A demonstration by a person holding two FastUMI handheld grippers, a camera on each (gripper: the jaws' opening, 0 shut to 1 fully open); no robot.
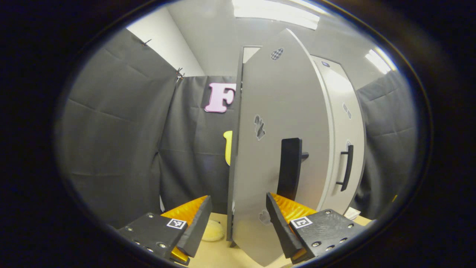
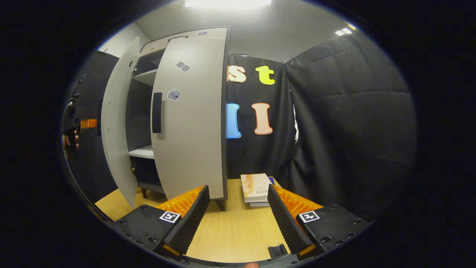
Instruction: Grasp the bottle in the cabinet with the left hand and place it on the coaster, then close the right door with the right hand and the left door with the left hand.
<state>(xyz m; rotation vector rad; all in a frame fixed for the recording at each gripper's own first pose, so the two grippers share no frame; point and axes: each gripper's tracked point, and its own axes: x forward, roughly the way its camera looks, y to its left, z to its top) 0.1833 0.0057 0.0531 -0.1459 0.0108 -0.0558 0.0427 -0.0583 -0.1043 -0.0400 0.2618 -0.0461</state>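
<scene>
In the left gripper view, the left gripper (image 1: 235, 227) hung with its jaws spread wide and empty, straddling the lower edge of the tall grey left cabinet door (image 1: 275, 149). That door stood edge-on to the camera, partly open, its black bar handle (image 1: 289, 168) just above the inner finger. Beyond it the grey right cabinet door (image 1: 344, 130) appeared nearly flush with the cabinet, with its own slim black handle (image 1: 346, 168). A pale rounded object (image 1: 212, 230) lay on the light wooden counter (image 1: 215, 255) between the fingers; it may have been the coaster, but the view was too distorted there to be sure, and the bottle could not be made out.

In the right gripper view, the right gripper (image 2: 236, 219) also had its jaws parted, holding nothing, above the counter and well apart from the cabinet. The right door seemed almost closed while the left one swung outward, exposing the grey shelves (image 2: 143, 150), which looked bare. A small stack of books (image 2: 256, 189) rested on the counter beside the cabinet. At the far left edge, a hand (image 2: 70, 141) showed holding the other gripper behind the open door.

The step in hand was judged to be closing the left door. It would go best by pressing one finger flat on the outer face near the handle and pushing steadily through the hinge arc, without pinching the edge.
</scene>
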